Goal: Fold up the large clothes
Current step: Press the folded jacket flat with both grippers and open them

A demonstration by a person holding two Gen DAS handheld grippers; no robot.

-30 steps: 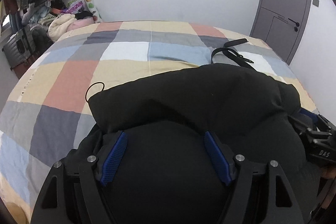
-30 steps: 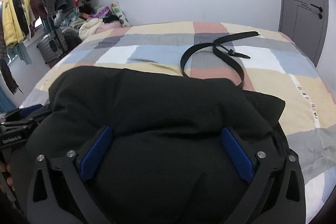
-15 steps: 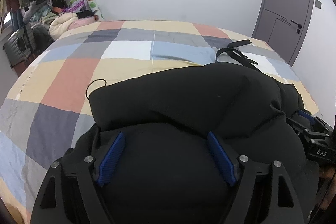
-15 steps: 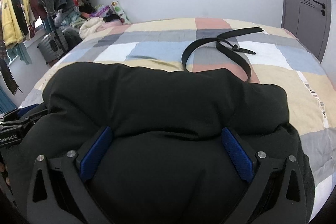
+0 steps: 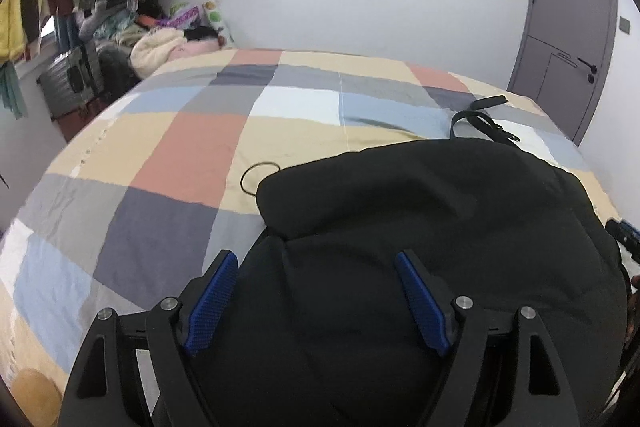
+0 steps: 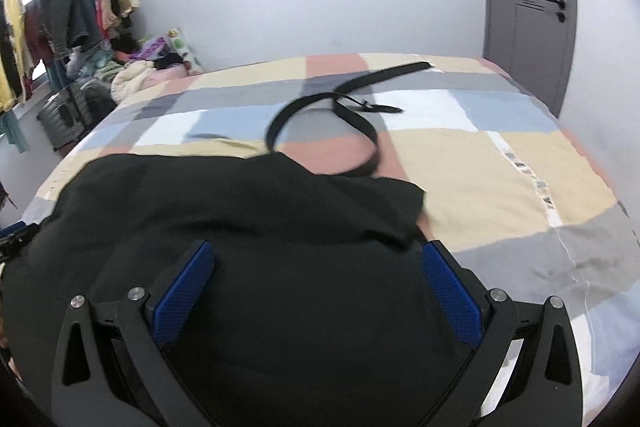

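Note:
A large black garment (image 5: 420, 219) lies bunched on the checked bedspread (image 5: 192, 147). It also fills the near part of the right wrist view (image 6: 248, 211). My left gripper (image 5: 316, 267) is open, its blue pads spread wide, with the black cloth mounded between them. My right gripper (image 6: 316, 259) is open too, with the cloth lying between its spread pads. The right gripper's tip shows at the right edge of the left wrist view (image 5: 624, 233).
A black belt (image 6: 340, 115) lies looped on the bed beyond the garment. A thin black cord loop (image 5: 258, 175) lies by the garment's left corner. Hanging clothes and suitcases (image 5: 80, 67) stand left of the bed. A grey door (image 6: 528, 3) is at the right.
Both grippers have tilted up and drawn back; more wall and room shows. The left view has swung left, and the black garment's far edge sits lower in both views.

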